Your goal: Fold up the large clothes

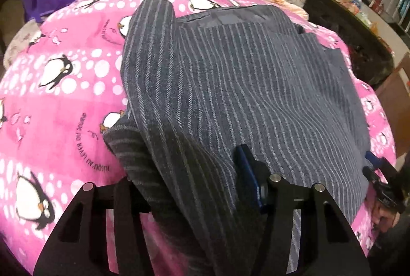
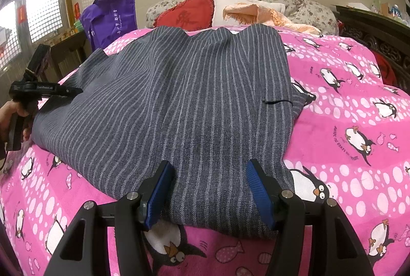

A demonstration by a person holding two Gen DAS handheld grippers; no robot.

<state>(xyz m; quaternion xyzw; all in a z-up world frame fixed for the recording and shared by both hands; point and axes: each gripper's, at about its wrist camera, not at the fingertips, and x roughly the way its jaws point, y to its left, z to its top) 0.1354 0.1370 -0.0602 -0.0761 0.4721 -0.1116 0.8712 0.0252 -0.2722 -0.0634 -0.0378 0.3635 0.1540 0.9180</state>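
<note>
A large grey pinstriped jacket [image 2: 184, 106] lies spread on a pink penguin-print bedspread [image 2: 346, 122]; it also shows in the left wrist view [image 1: 243, 86]. My right gripper [image 2: 208, 195] is open, its blue pads either side of the jacket's near hem. My left gripper [image 1: 194, 188] has a fold of the jacket draped between its fingers; only the right blue pad [image 1: 247, 173] shows, the left finger is hidden by cloth. From the right wrist view the left gripper [image 2: 77, 91] sits at the jacket's left edge. The right gripper shows at the far right of the left wrist view [image 1: 371, 163].
Red heart cushion [image 2: 187, 10], white pillow, peach towel [image 2: 266, 14] and floral headboard lie at the bed's head. A purple bag [image 2: 112, 17] stands left of the bed near a window. Dark carved wooden furniture [image 2: 376, 30] runs along the right side.
</note>
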